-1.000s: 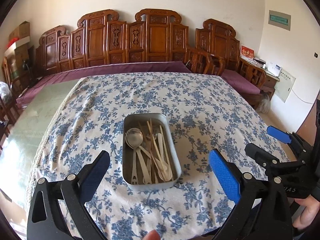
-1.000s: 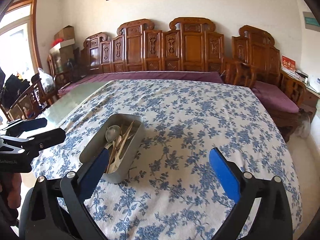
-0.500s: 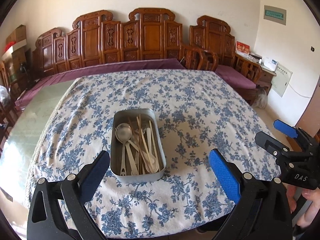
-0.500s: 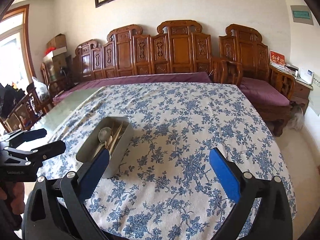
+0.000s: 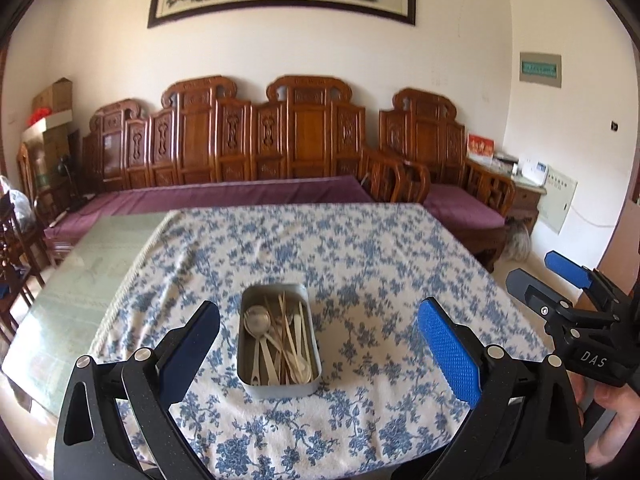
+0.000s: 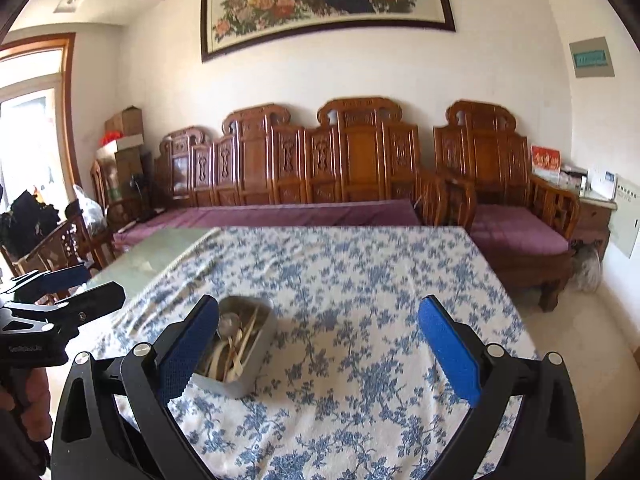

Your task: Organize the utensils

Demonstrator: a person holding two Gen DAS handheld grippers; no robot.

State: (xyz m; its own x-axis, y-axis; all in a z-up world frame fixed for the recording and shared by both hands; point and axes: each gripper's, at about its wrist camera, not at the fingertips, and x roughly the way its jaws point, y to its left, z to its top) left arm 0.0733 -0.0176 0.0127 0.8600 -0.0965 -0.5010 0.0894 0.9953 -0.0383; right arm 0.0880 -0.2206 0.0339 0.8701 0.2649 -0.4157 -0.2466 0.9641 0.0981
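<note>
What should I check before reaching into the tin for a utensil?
1. Left gripper open, nothing held: ok.
2. Right gripper open, nothing held: ok.
3. Tin flat on the tablecloth, upright: ok.
4. Utensils inside the tin: ok; spoon and chopsticks overlap in a pile.
5. One utensil free to lift alone: cannot tell.
6. Tin lined up between the fingers: ok for left; not ok for right, where the tin sits behind its left-hand finger.
</note>
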